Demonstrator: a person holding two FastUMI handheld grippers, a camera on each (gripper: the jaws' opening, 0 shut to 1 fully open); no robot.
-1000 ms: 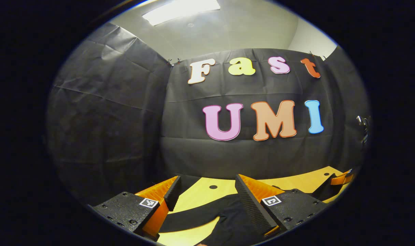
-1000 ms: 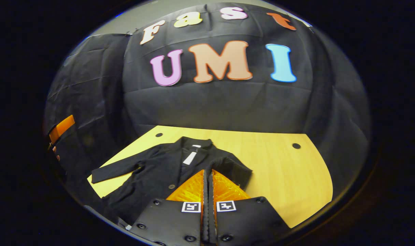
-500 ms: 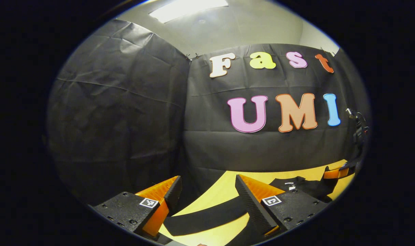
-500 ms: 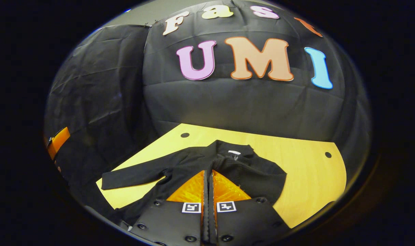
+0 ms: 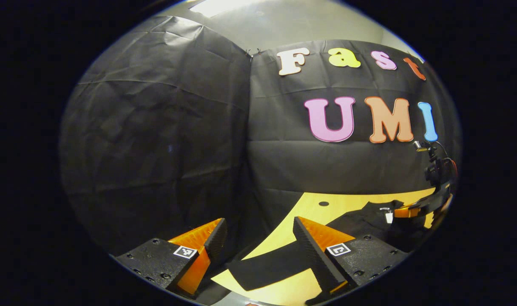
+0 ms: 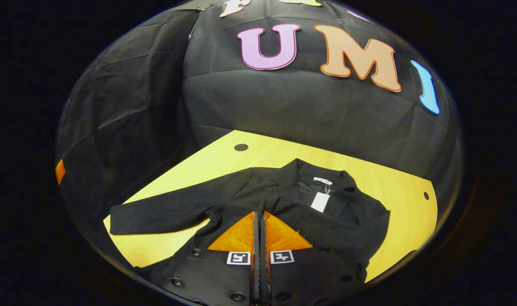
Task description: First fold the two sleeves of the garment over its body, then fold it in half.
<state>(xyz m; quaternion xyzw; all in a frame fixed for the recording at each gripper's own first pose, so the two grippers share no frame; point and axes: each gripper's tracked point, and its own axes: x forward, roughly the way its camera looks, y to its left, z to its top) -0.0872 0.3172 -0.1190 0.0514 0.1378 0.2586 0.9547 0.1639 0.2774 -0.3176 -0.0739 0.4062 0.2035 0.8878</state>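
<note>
A black jacket (image 6: 250, 191) lies flat on the yellow table (image 6: 207, 163), collar (image 6: 322, 178) to the far side, with a white tag (image 6: 320, 202) showing. My right gripper (image 6: 259, 214) is shut on the cuff of the right sleeve (image 6: 322, 223), which lies drawn across the jacket's body. The left sleeve (image 6: 156, 212) stretches straight out to the left. In the left gripper view that sleeve (image 5: 271, 263) lies on the table just beyond and below my open left gripper (image 5: 260, 238). The right gripper (image 5: 416, 210) shows far off over the jacket's body (image 5: 365, 221).
The table's left edge (image 5: 262, 244) runs under my left gripper, with black cloth wall close behind it. Small round holes (image 6: 241, 147) (image 6: 425, 196) mark the table top. Bare wood shows at the far right (image 6: 407, 204).
My right gripper has carried the right sleeve leftward over the jacket's body. The left gripper has swung left and tilted down, so the outstretched left sleeve's end now lies between its fingers.
</note>
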